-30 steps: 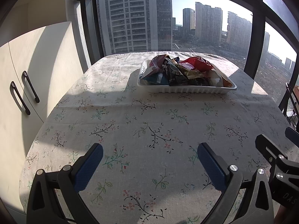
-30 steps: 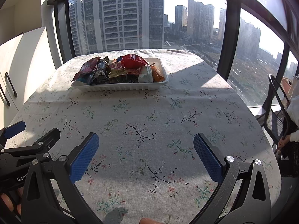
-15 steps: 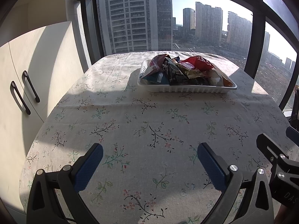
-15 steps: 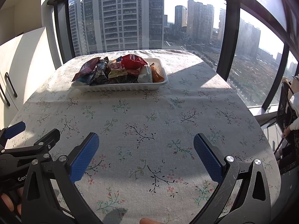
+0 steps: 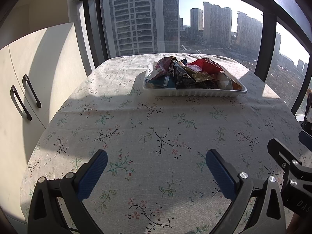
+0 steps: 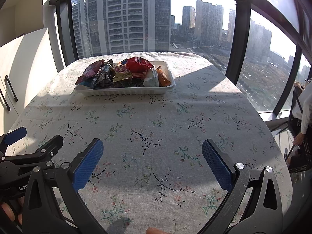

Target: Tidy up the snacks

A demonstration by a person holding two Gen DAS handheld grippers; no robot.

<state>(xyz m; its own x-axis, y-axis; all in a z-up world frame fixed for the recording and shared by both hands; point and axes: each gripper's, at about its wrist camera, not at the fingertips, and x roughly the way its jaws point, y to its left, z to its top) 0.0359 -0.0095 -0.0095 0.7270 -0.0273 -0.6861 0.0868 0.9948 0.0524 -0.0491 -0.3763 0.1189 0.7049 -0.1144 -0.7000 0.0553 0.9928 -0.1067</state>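
Observation:
A white ribbed tray point(image 5: 195, 93) point(image 6: 124, 92) stands at the far side of the table, heaped with snack packets, among them a red bag point(image 5: 206, 67) point(image 6: 138, 64) and a dark maroon one point(image 6: 90, 72). My left gripper point(image 5: 156, 172) is open and empty, low over the near part of the table, far from the tray. My right gripper point(image 6: 152, 161) is open and empty beside it, to its right. Each gripper shows at the edge of the other's view.
The table wears a floral cloth point(image 5: 156, 120). White cabinet doors with dark handles point(image 5: 25, 95) stand to the left. Tall windows run behind and to the right of the table. A person with a chair point(image 6: 304, 120) is at the far right.
Both grippers have held still and stayed open. Only the person at the far right has shifted.

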